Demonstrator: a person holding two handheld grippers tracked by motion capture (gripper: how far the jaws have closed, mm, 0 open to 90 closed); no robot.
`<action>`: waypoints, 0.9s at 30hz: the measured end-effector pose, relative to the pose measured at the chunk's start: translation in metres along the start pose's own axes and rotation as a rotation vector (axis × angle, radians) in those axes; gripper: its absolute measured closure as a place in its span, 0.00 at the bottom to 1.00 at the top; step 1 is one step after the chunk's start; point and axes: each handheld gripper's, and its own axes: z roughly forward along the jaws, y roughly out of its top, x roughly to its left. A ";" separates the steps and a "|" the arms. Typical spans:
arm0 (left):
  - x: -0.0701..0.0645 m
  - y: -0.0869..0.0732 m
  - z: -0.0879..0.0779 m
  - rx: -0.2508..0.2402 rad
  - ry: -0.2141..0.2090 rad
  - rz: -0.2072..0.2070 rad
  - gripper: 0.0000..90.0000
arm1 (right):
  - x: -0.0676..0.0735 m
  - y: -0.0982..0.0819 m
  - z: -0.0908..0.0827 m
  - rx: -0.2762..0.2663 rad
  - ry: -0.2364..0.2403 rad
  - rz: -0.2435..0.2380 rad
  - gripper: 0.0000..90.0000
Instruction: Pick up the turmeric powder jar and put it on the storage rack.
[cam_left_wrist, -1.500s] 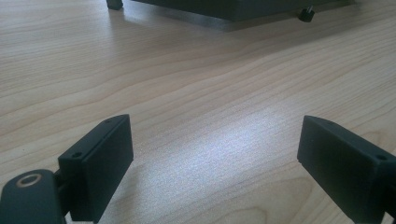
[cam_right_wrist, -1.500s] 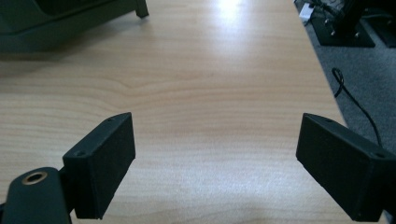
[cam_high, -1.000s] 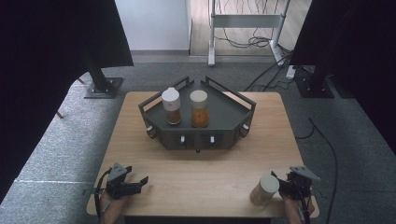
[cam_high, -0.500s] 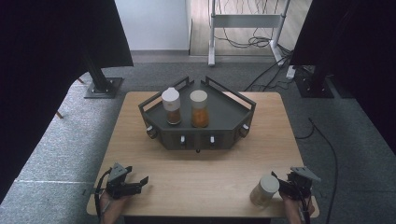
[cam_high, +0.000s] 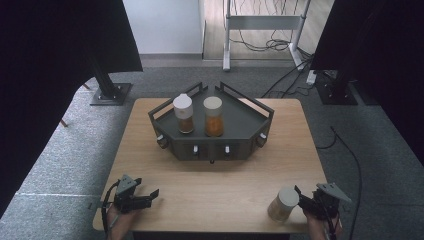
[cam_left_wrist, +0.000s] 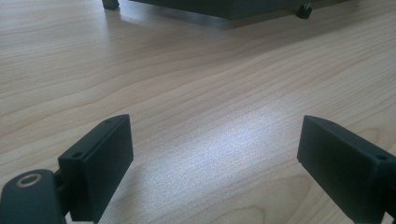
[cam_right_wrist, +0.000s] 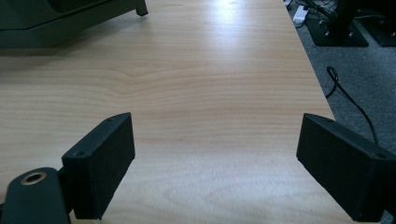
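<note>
A dark angular rack (cam_high: 248, 121) stands at the far middle of the wooden table (cam_high: 225, 175). On it are a white-lidded jar (cam_high: 183, 114) of brown contents and a beige-lidded jar (cam_high: 214, 116) of orange contents. A third, pale-lidded jar (cam_high: 282, 204) stands near the front right edge. My right gripper (cam_high: 303, 196) rests just to its right, open, with only bare wood between its jaws (cam_right_wrist: 215, 135). My left gripper (cam_high: 149, 196) lies at the front left, open and empty (cam_left_wrist: 212, 135), facing the rack's base (cam_left_wrist: 224, 7).
The rack's front carries small knobs (cam_high: 226, 149). Grey carpet surrounds the table, with black stand bases (cam_high: 111, 93) and cables (cam_high: 345, 150) at the back and right. The table's right edge (cam_right_wrist: 317, 88) runs close to my right gripper.
</note>
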 end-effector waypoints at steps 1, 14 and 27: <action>0.000 0.000 0.000 0.000 0.000 0.000 0.12 | 0.000 -0.001 -0.003 0.000 0.000 -0.002 0.12; -0.001 0.001 0.000 0.003 0.004 0.002 0.12 | -0.001 -0.017 -0.039 0.018 0.045 -0.048 0.12; -0.001 0.000 0.000 0.004 0.007 0.000 0.12 | -0.009 -0.011 -0.055 0.015 0.104 -0.056 0.12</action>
